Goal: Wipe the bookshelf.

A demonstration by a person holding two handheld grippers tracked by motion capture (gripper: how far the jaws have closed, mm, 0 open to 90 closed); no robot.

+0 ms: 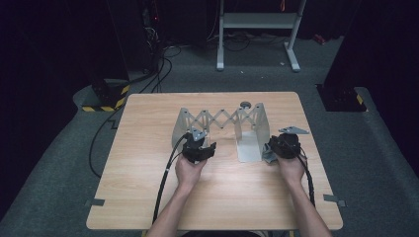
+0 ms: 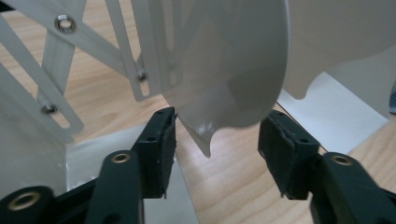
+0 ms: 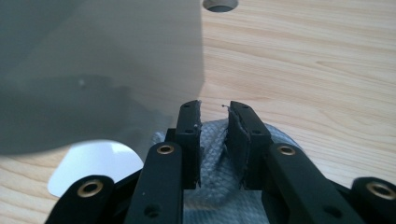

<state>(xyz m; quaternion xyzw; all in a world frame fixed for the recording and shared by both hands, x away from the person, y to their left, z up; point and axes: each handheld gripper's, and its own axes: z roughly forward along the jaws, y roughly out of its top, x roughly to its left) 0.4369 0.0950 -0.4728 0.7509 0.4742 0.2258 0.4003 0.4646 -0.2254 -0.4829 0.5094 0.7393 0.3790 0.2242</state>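
1. The left gripper (image 2: 217, 140), jaws spread around the rack's (image 1: 221, 120) left end plate (image 2: 233, 70) at mid-table, risked tipping or stretching the rack if it closed off-centre.
2. The right gripper (image 3: 214, 135) pinched a grey cloth (image 3: 215, 186) beside the rack's right plate (image 3: 102, 56); the cloth's far side stayed hidden.

Left tool (image 1: 199, 148) agape, right tool (image 1: 282, 146) pinched

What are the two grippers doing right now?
Left gripper: open, jaws either side of the rack's end plate, not pressing it.
Right gripper: shut on the grey cloth.
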